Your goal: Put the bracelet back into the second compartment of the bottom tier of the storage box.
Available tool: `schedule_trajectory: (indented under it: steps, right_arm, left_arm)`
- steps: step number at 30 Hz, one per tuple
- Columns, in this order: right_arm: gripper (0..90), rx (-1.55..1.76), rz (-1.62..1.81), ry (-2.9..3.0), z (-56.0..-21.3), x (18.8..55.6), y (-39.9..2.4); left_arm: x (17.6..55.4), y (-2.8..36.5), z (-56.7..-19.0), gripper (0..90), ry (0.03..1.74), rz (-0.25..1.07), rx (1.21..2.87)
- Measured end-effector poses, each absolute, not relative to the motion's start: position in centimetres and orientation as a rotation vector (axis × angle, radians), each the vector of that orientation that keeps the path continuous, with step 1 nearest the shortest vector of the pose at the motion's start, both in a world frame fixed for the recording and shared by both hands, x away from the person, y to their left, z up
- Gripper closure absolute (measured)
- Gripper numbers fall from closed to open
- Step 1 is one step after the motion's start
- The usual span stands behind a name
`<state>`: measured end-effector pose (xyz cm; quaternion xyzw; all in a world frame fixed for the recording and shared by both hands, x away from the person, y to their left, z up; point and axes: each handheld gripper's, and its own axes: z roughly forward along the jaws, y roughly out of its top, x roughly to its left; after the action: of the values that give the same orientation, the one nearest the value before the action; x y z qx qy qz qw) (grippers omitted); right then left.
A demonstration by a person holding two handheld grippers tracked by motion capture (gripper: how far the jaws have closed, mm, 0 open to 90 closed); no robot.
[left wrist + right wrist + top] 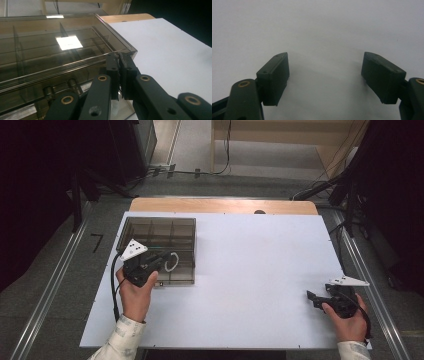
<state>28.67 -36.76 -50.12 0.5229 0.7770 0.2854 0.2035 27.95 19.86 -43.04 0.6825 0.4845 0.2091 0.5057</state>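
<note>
Your left gripper (119, 75) has its fingers (112, 67) clenched on the front edge of the lid (70, 42) of the smoky box (159, 251), near its front right corner, and the lid looks to be on its way open — lift it in an arc about the far hinge rather than pulling it toward you, so the box doesn't slide on the bench (250, 270). Keep the pinch square on the rim; it's thin and slick. Your right gripper (317, 299) rests at the bench's near right corner, well apart, fingers (274, 77) released with nothing between them.

The box sits at the bench's far left, split by dividers into compartments — they look bare, save a white loop (172, 262) near the front right one, though I can't tell whether it lies inside.
</note>
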Motion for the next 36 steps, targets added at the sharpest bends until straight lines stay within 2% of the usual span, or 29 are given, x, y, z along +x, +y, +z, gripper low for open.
schedule_trajectory:
  steps: [36]
  right_arm:
    - [21.0, 1.458, 0.797, 2.169, -50.1, 28.7, -36.7]
  left_arm:
    - [28.3, 22.6, -43.7, 88.0, 1.254, 0.569, 1.628]
